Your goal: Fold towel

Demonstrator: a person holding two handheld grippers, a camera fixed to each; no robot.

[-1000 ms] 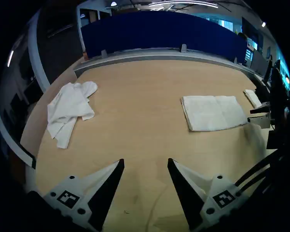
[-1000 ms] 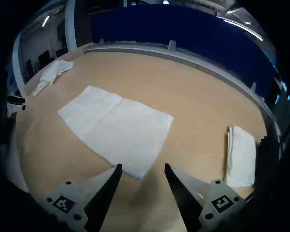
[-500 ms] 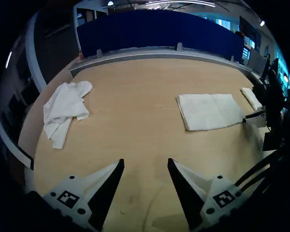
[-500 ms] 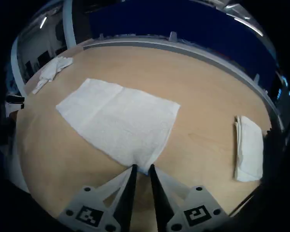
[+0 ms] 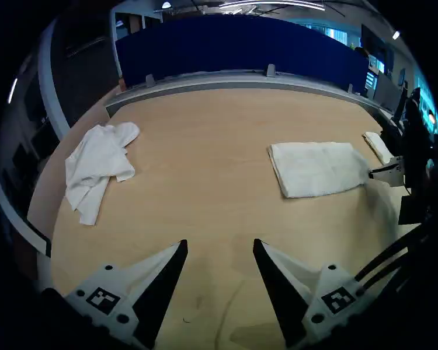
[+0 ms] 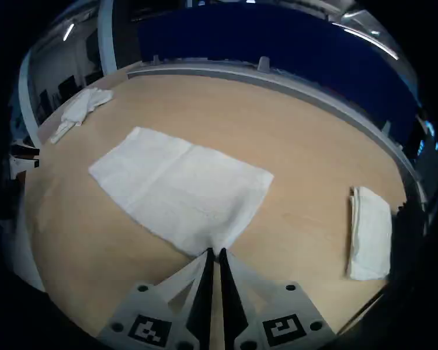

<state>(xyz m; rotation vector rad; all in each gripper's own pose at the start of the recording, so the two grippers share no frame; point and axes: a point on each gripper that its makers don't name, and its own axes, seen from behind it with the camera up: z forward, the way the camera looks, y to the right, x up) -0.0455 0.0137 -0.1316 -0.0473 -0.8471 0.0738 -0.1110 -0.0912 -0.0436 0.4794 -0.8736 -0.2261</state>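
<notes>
Right gripper view: closest to me, the right gripper (image 6: 215, 256) has its two black fingers drawn almost together, nipping the nearest corner of the white rectangular towel (image 6: 184, 184). From the fingertips the towel runs away to the left. It lies spread flat on the pale wooden table (image 6: 312, 146), with a faint crease across its middle. Off to the right, well apart from it, a small folded white towel (image 6: 371, 233) lies near the table edge. Far left, a crumpled white cloth (image 6: 79, 108) lies by the far corner of the table. A dark blue partition screen (image 6: 266, 35) stands behind the table.

Left gripper view: the left gripper (image 5: 219, 245) hangs over bare wood, fingers spread wide, nothing between them. Farther out, the crumpled white cloth (image 5: 99, 163) is on the left. The white rectangular towel (image 5: 315, 169) is on the right, with the right gripper at its right-hand edge. I cannot tell from here how far that corner is off the table. The small folded white towel (image 5: 379, 146) lies just beyond, and the screen (image 5: 236, 44) is at the back.
</notes>
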